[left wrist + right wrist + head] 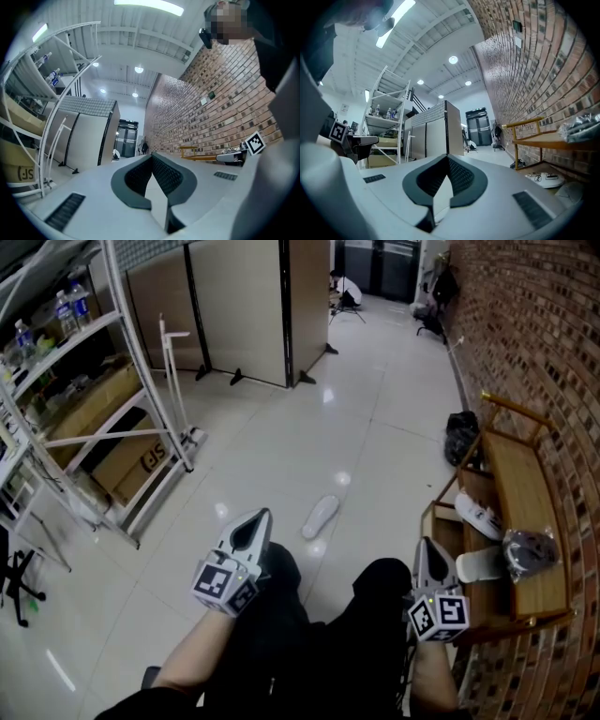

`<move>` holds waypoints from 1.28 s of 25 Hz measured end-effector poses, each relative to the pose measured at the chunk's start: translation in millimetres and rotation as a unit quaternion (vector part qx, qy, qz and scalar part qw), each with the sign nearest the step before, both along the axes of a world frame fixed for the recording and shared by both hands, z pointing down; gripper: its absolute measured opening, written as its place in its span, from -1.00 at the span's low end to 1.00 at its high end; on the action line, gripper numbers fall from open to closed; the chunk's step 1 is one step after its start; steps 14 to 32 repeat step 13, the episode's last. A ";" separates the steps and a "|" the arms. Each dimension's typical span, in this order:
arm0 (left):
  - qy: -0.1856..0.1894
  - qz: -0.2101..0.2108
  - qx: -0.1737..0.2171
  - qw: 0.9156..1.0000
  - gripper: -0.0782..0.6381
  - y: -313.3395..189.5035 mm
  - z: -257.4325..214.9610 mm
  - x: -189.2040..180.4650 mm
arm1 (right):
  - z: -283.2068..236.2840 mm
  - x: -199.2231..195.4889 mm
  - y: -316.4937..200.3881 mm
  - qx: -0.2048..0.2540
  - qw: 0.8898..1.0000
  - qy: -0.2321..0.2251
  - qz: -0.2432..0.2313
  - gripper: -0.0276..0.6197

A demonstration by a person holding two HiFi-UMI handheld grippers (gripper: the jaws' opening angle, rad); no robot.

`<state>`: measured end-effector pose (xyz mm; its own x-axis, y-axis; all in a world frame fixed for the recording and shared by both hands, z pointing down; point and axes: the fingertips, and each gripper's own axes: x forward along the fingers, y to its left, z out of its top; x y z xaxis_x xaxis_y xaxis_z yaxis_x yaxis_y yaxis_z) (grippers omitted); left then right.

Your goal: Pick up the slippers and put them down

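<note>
White metal rack [141,399] left, wooden bench [525,502] right against brick wall [553,324]. White foam slipper [320,517] lies on floor between, untouched. Left gripper [253,521] and right gripper [429,554]: jaws together, empty.

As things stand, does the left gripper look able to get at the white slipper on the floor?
Probably yes: the slipper lies just ahead of the left gripper on the floor, with nothing between them. Its jaws are shut, though, and would need to open first.
</note>
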<state>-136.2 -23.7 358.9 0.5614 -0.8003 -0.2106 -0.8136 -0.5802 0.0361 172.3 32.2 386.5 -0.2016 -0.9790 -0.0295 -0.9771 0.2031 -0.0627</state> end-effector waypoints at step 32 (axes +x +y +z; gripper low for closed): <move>-0.020 0.014 -0.024 0.999 -0.77 4.8 25.9 4.9 | 0.1 8.4 6.9 -0.007 1.000 0.025 0.016 -0.89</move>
